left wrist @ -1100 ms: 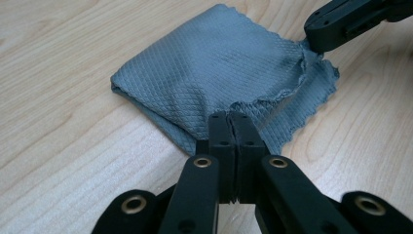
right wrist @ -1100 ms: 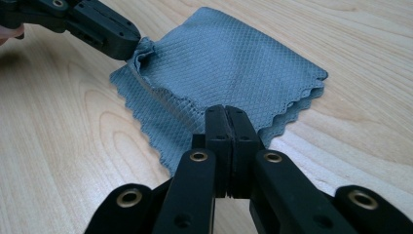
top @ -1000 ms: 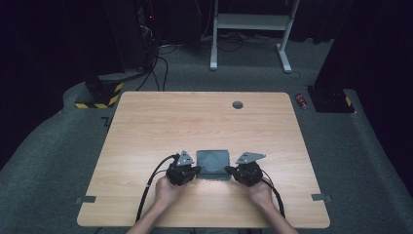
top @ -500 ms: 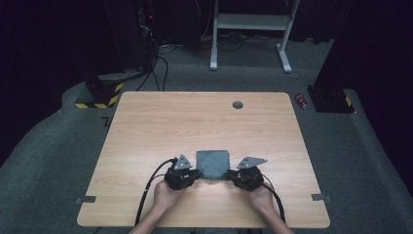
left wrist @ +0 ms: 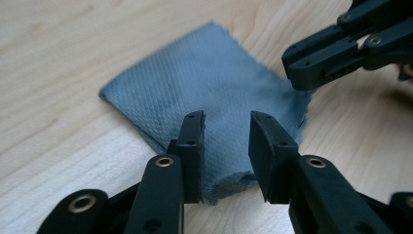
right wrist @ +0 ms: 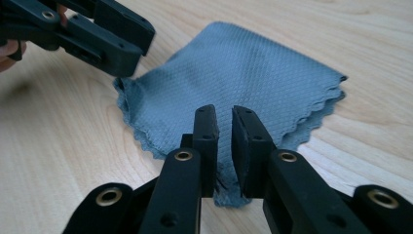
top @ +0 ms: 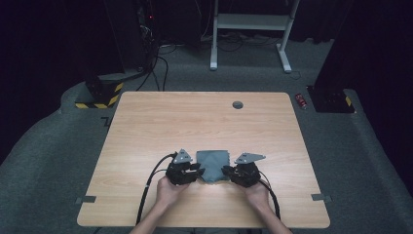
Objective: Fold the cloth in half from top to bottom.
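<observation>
While folded grey cloth (top: 212, 165) lies flat on desk (top: 146, 126) near front edge, we flank it: left claw (left wrist: 226, 146) just opened, near corner loose between jaws; right claw (right wrist: 223, 146) narrowly parted, barely pinching near hem, ready for fold.

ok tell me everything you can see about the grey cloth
The grey cloth is a small square of blue-grey fabric with a fine diamond weave and pinked, zigzag edges. It looks folded into layers and lies mostly flat on the wooden table, near the person's edge. The left gripper sits at one near corner, its jaws just opened, a clear gap showing and the cloth's bunched edge between them. The right gripper sits at the other near corner, jaws narrowly apart over a raised fold.
</observation>
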Demonstrator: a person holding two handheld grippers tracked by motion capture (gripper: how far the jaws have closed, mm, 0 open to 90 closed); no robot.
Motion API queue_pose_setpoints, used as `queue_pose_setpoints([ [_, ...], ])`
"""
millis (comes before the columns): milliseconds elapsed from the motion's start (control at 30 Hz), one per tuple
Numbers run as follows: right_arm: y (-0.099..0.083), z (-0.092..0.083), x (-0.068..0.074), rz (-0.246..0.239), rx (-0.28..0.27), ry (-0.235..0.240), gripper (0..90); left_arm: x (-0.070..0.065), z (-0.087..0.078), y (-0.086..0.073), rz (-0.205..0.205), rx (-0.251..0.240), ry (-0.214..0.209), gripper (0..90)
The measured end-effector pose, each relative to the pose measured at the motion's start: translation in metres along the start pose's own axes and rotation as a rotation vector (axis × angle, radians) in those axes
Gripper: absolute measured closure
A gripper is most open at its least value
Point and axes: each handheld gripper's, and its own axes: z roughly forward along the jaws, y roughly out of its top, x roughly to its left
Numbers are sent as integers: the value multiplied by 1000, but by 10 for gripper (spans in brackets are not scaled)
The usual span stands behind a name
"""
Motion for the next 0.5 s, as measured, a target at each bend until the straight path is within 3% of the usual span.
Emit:
queue_pose_setpoints([
  [100,-1,5,5,-31,20,-2,802,-4,8,-5,37,55,17,656],
  [167,-3,6,7,-51,32,-3,802,-5,8,-10,48,63,18,647],
  [367,-14,2,10,-99,81,-30,794,-4,2,-18,58,82,1,622],
  [500,-16,-2,9,-114,89,-46,789,1,-4,-21,33,101,-15,567],
])
